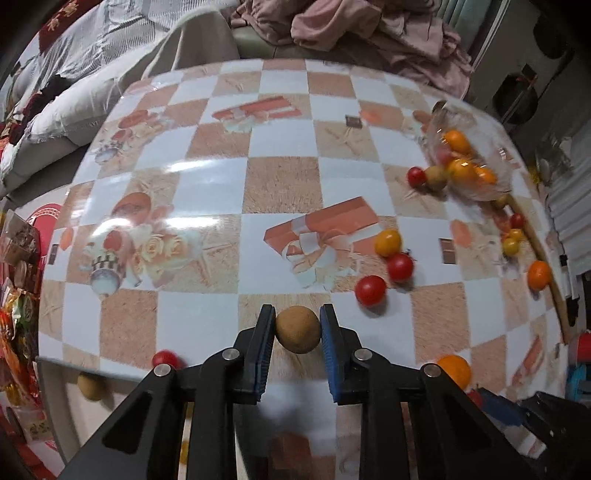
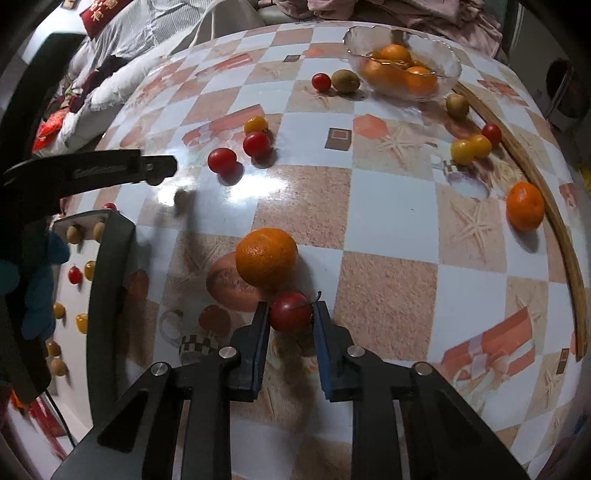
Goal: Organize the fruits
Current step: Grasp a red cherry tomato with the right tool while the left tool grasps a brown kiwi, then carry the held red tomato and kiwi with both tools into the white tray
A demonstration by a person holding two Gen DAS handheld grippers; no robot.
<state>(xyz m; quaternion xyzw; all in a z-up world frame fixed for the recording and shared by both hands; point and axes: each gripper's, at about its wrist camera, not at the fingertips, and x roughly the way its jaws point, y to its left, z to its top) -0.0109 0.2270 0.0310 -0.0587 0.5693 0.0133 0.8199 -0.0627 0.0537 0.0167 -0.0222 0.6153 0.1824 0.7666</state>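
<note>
My left gripper [image 1: 297,318] is shut on a round brown fruit [image 1: 298,329] and holds it above the checked table [image 1: 280,184]. My right gripper [image 2: 290,314] is shut on a red cherry tomato [image 2: 290,311], close beside an orange [image 2: 266,257] on the table. A glass bowl [image 2: 443,51] with oranges stands at the far right; it also shows in the left wrist view [image 1: 465,162]. Red tomatoes [image 2: 222,160] [image 2: 256,144], a yellow one [image 2: 255,124] and a kiwi [image 2: 345,80] lie loose on the table.
Another orange [image 2: 525,205] and small yellow and red tomatoes [image 2: 472,147] lie near a curved wooden strip [image 2: 569,251] at the right edge. A dark-framed surface with more small fruits [image 2: 79,273] sits at the left. Bedding and clothes [image 1: 351,26] lie behind the table.
</note>
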